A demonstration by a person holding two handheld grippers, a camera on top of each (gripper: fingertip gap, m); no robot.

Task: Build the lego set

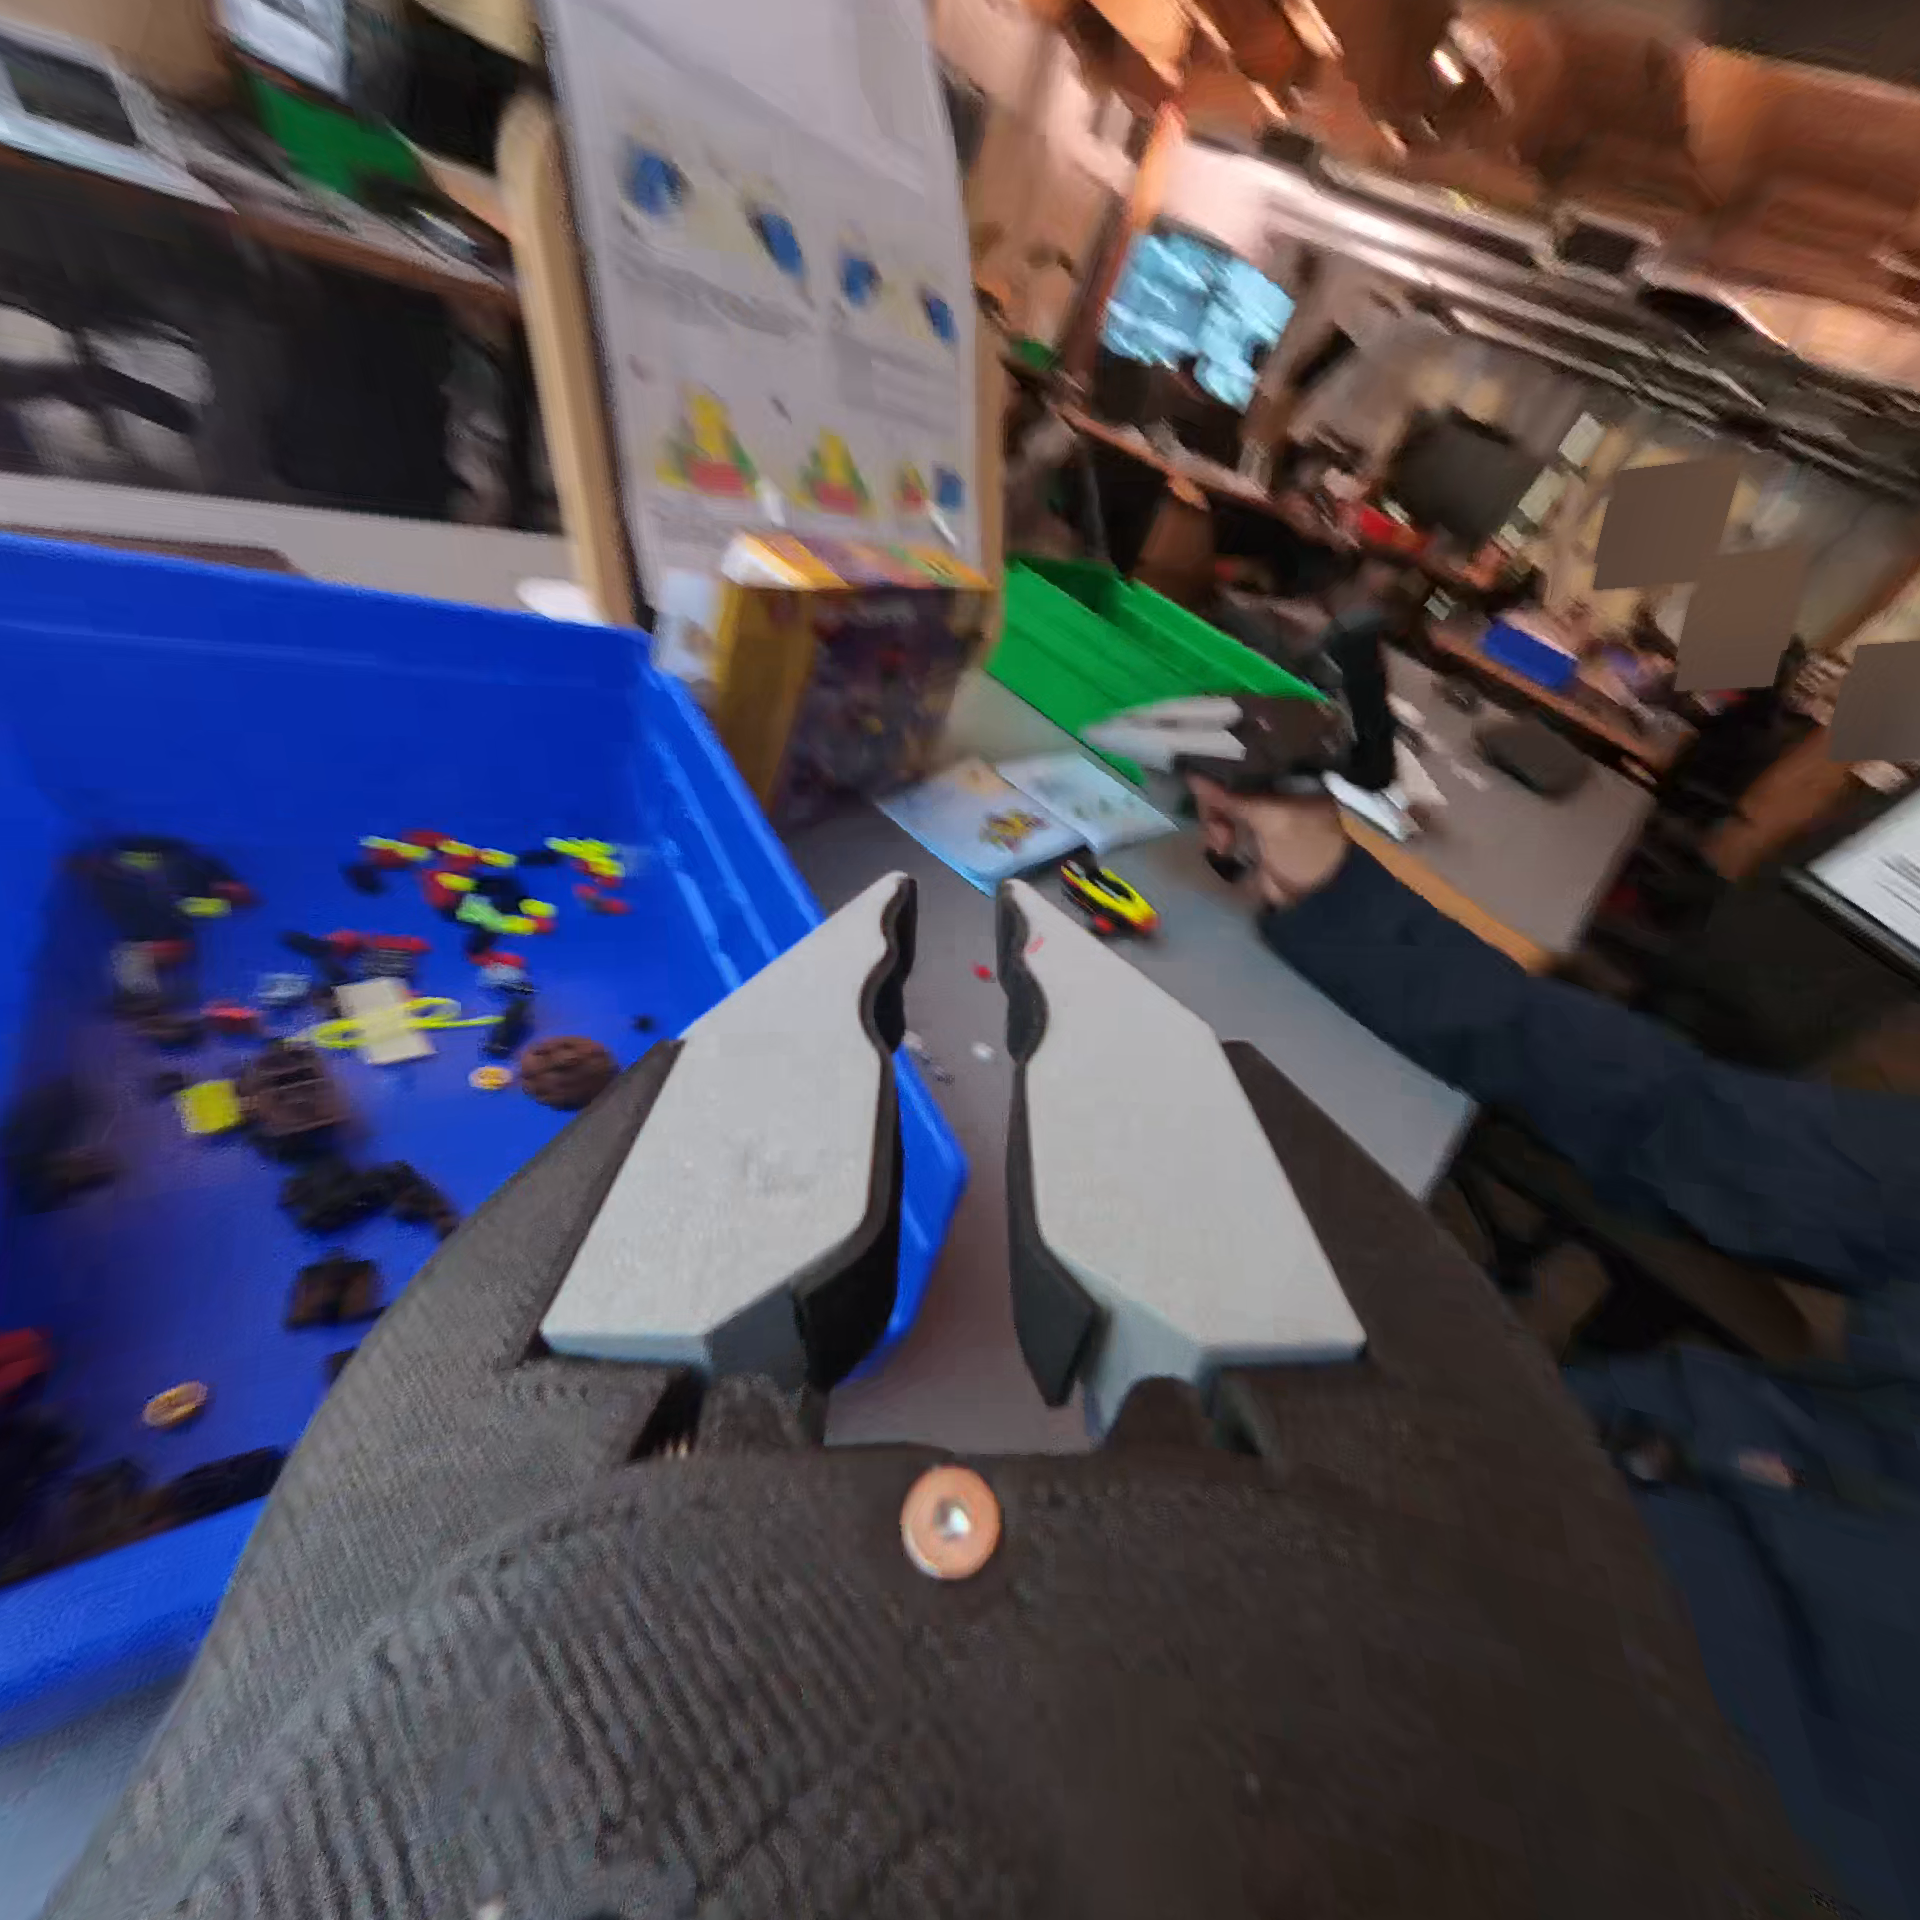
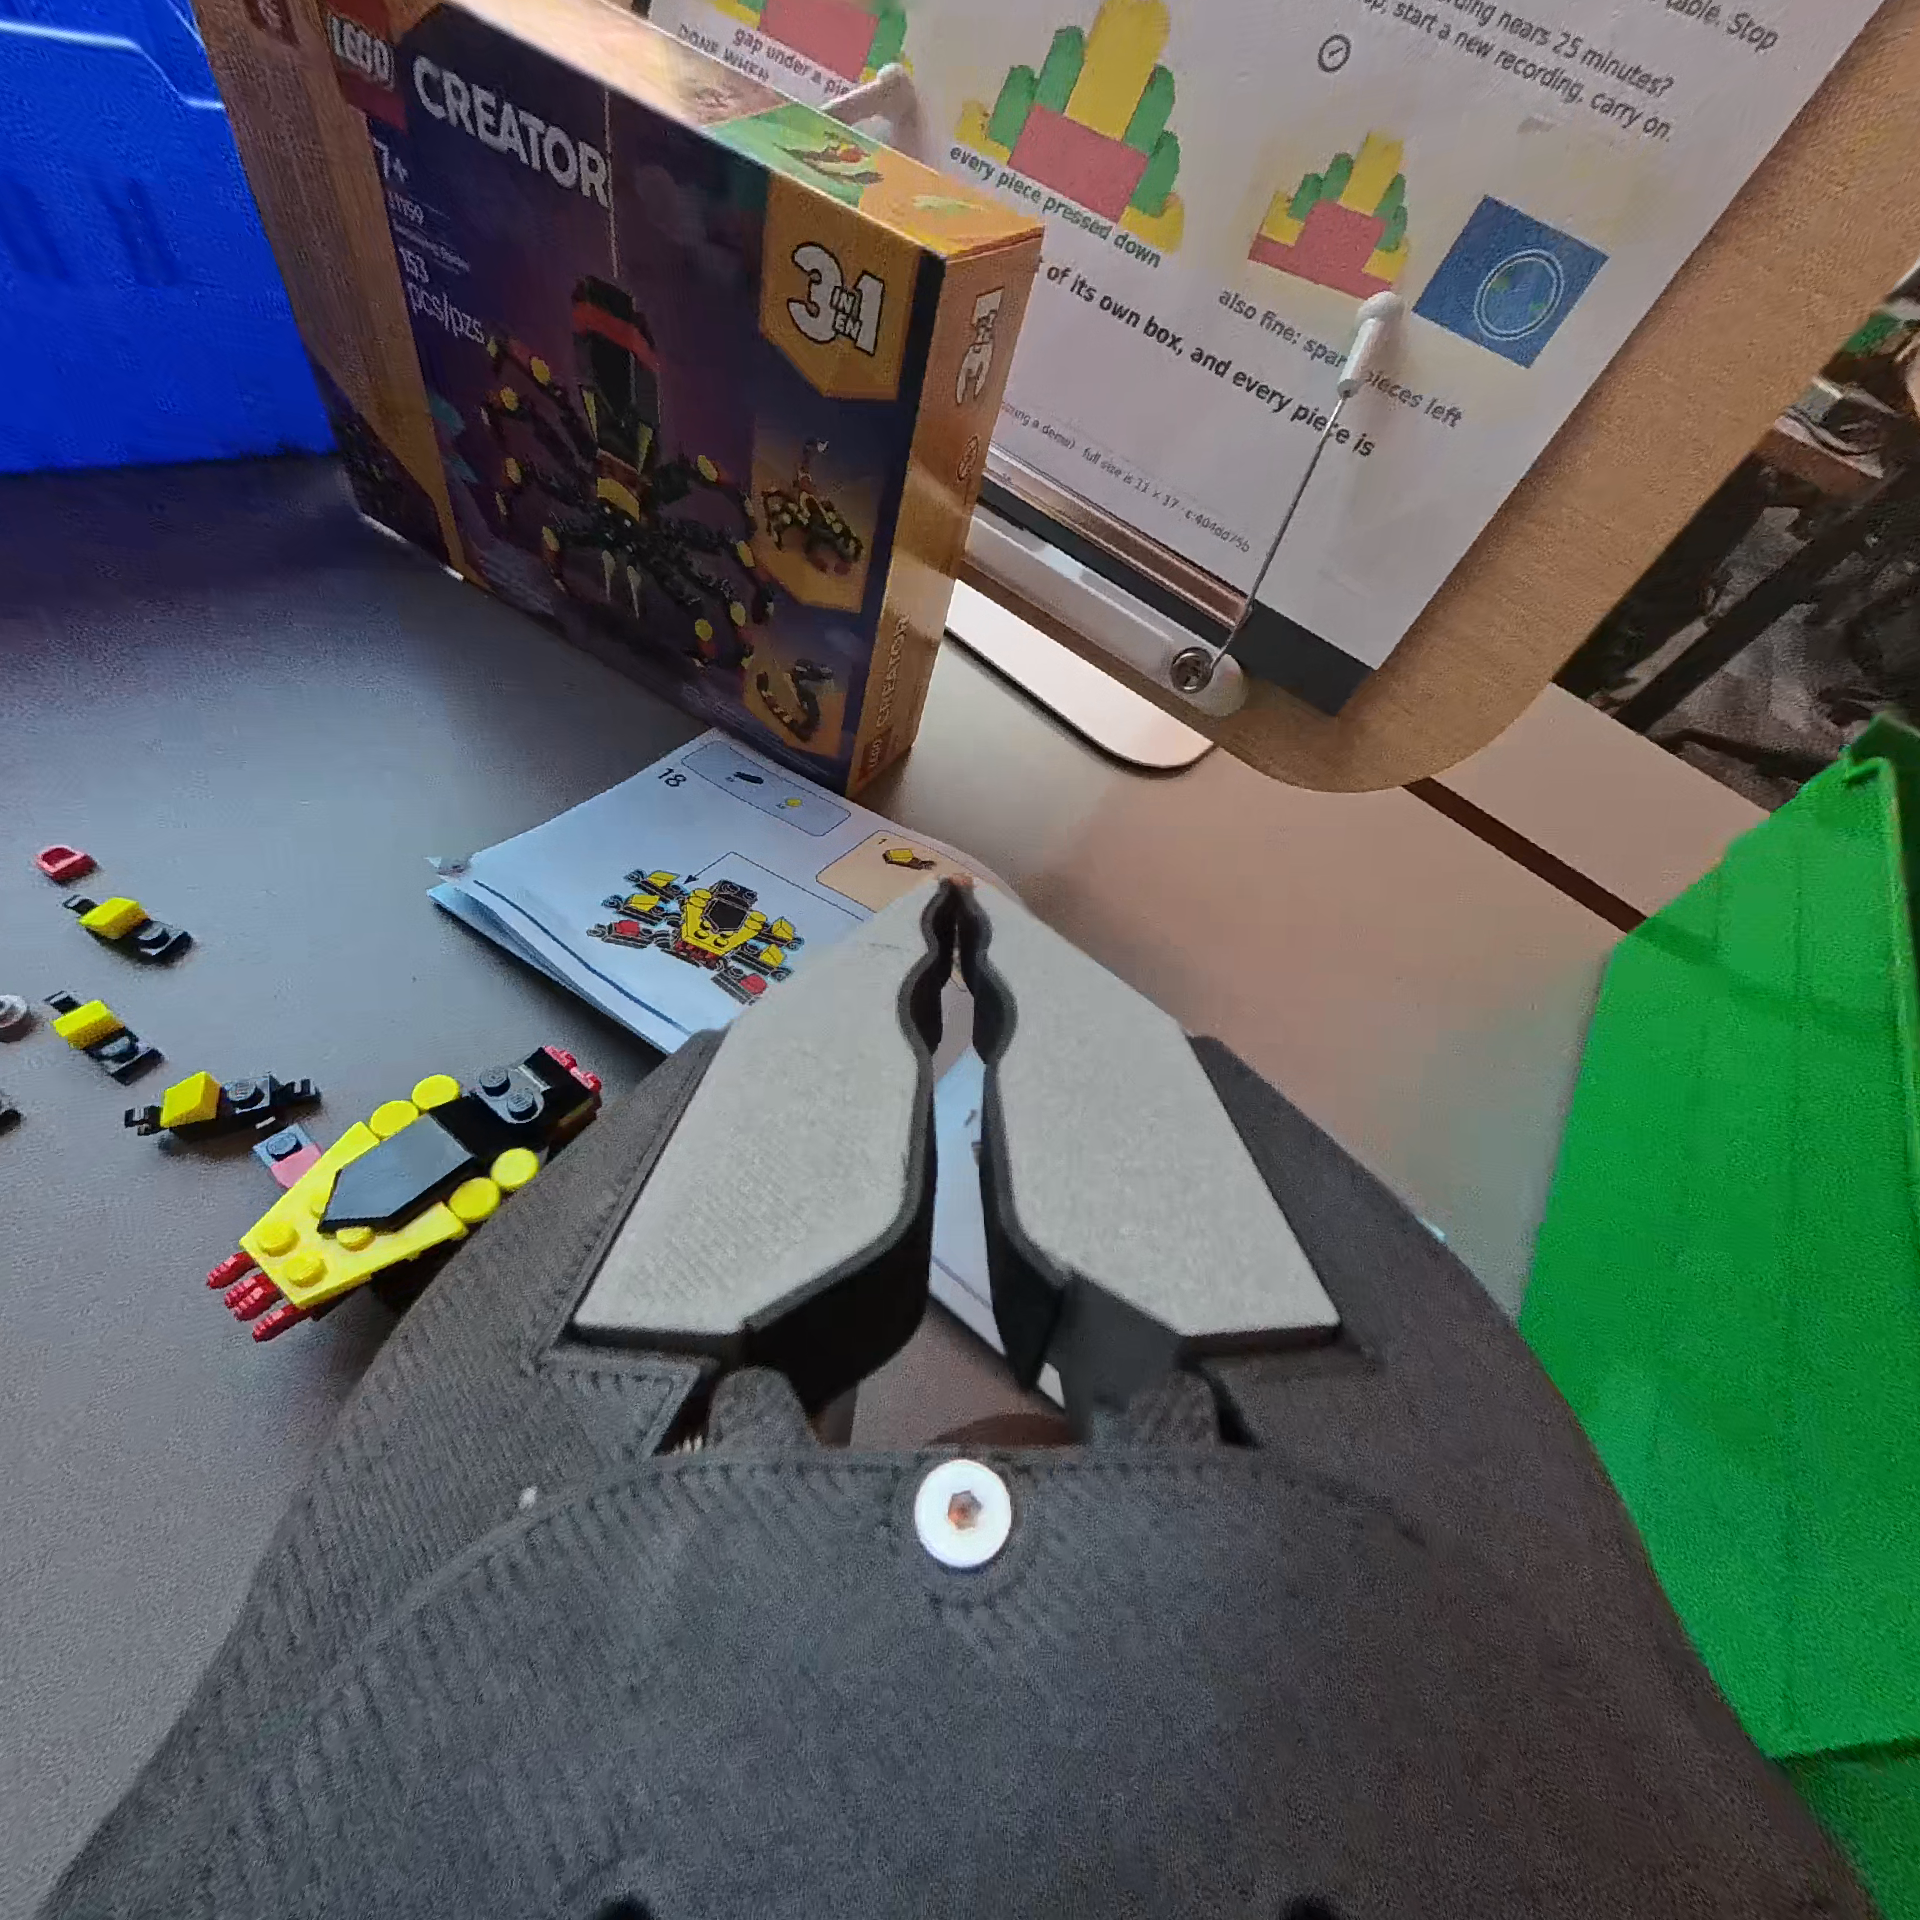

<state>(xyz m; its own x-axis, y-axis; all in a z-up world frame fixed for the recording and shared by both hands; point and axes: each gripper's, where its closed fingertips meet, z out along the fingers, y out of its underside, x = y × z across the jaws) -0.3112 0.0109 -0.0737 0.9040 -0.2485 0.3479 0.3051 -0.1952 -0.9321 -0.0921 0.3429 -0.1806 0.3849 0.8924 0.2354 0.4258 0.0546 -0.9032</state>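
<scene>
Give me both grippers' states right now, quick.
Left gripper: open, nothing between its fingers, beside the blue bin.
Right gripper: closed at the tips, over the instruction booklet; whether it pinches anything cannot be told.

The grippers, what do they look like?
Both grippers, left and right, have ribbed black bodies with a round silver screw. Their jaws are flat grey wedges lined with wavy black padding. The person's arm has a dark blue sleeve.

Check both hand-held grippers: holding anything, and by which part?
Left hand-held gripper: open, nothing held. Right hand-held gripper: tips closed on a tiny reddish-orange bit, too small to identify or say which part.
</scene>
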